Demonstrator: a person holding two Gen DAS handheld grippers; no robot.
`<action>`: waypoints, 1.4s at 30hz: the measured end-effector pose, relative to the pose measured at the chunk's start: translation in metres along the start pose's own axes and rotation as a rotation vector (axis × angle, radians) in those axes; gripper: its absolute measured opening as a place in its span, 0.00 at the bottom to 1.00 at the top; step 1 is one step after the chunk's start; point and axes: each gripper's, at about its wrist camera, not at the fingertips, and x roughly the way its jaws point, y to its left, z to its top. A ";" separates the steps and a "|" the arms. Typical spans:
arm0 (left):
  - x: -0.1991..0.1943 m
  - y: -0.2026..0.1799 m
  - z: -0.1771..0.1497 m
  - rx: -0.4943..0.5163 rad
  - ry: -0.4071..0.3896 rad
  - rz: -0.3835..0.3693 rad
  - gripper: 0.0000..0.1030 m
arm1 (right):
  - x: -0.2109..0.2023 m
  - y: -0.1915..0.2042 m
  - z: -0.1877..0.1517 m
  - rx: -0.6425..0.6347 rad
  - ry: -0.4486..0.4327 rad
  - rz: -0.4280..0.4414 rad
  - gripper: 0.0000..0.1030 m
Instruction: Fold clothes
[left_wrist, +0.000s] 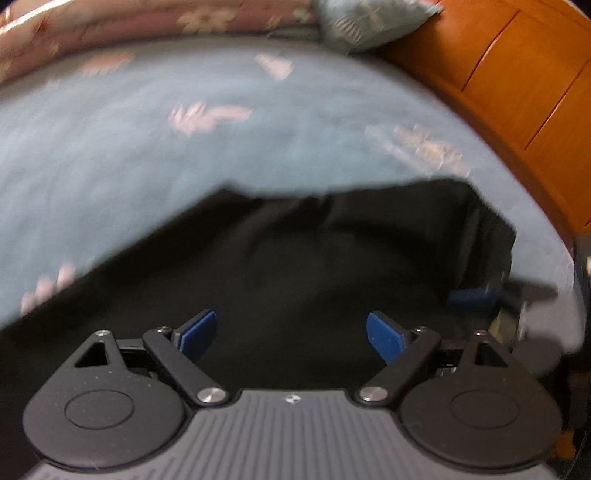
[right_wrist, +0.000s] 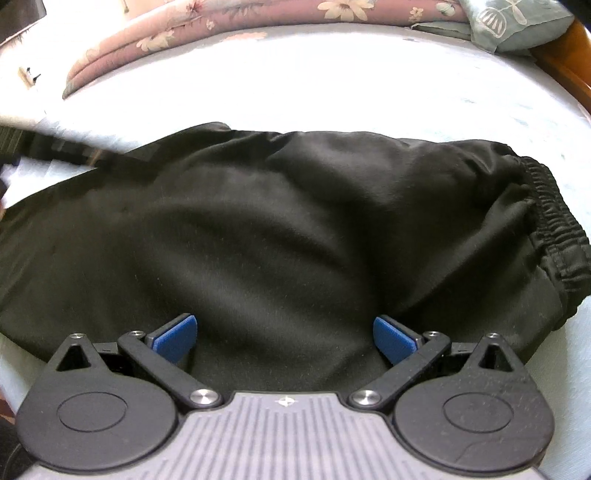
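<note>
Left gripper (left_wrist: 291, 334), seen from its own wrist camera, has its blue pads (left_wrist: 384, 338) spread wide with nothing between them, hanging above the black trousers (left_wrist: 295, 258), which lie on the pale blue floral bedsheet (left_wrist: 110, 147) near a wooden headboard (left_wrist: 517, 74); this view is blurred. Right gripper (right_wrist: 284, 338) likewise stands wide open and empty over the same trousers, their elastic waistband (right_wrist: 554, 221) at the right and a pink floral quilt (right_wrist: 184, 29) beyond.

Matt black cloth trousers (right_wrist: 266, 221); glossy wood headboard (left_wrist: 517, 74); bedsheet (left_wrist: 110, 155) prob. soft cloth.
</note>
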 end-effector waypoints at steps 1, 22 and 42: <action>0.000 0.004 -0.008 -0.025 0.017 0.005 0.86 | 0.000 0.000 0.000 -0.003 0.004 0.000 1.00; 0.018 0.005 -0.027 -0.087 0.043 0.085 0.99 | 0.005 -0.015 0.020 0.122 0.096 0.069 1.00; 0.022 -0.002 -0.019 -0.123 0.052 0.139 0.99 | 0.006 -0.021 0.022 0.245 0.100 0.059 1.00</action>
